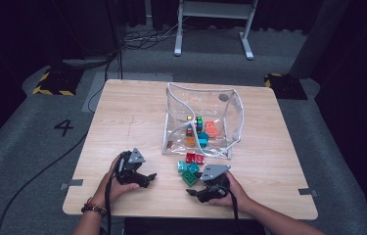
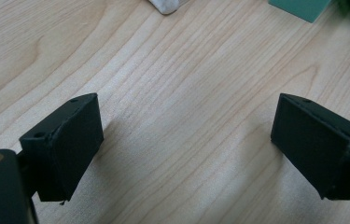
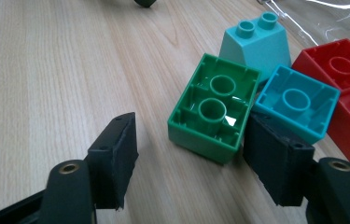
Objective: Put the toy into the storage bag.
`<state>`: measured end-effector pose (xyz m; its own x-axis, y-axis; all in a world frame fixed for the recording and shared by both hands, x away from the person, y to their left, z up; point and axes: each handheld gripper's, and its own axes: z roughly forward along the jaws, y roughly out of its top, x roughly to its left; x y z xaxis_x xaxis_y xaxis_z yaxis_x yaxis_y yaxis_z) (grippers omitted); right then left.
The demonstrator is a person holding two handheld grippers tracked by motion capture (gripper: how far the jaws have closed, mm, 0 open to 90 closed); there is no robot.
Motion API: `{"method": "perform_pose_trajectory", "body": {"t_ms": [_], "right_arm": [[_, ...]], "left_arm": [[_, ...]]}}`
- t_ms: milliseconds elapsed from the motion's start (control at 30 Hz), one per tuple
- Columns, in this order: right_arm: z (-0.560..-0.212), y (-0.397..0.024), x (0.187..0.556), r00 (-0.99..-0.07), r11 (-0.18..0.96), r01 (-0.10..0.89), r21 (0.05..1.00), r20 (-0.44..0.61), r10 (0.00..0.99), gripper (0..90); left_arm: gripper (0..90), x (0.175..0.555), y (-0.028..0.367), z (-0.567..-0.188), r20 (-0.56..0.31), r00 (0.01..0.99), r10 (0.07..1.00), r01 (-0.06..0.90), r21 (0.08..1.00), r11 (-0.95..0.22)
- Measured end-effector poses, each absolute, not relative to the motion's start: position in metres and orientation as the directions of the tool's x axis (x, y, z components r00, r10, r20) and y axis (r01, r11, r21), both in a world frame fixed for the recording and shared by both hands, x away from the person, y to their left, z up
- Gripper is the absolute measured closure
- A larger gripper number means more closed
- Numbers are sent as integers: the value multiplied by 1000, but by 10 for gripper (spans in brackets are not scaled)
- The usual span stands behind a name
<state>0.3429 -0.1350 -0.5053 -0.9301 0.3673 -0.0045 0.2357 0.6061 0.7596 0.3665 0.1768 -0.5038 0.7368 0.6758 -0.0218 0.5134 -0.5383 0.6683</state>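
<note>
Green brick upside down, near corner hidden by right gripper, jaws wide, not gripping; left gripper wide open, empty

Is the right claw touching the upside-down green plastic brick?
Cannot tell. In the right gripper view one finger overlaps the green brick's edge; the other stands apart.
</note>
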Motion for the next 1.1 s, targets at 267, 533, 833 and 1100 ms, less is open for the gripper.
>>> {"method": "perform_pose_trajectory", "body": {"t_ms": [267, 533, 833, 1100], "right_arm": [[-505, -132, 345, -914, 594, 257, 762, -8, 406, 464], [-504, -138, 345, -904, 582, 268, 767, -8, 427, 591], [-497, -158, 343, -919, 612, 267, 745, 6, 393, 592], [-479, -194, 345, -934, 611, 225, 759, -12, 358, 592]], "left_arm": [[94, 367, 177, -504, -22, 737, 676, 514, 668, -538], [94, 367, 177, -504, -19, 736, 676, 512, 669, -539], [94, 367, 177, -504, -19, 736, 676, 512, 669, -539], [94, 366, 177, -504, -22, 736, 676, 514, 669, -537]]}}
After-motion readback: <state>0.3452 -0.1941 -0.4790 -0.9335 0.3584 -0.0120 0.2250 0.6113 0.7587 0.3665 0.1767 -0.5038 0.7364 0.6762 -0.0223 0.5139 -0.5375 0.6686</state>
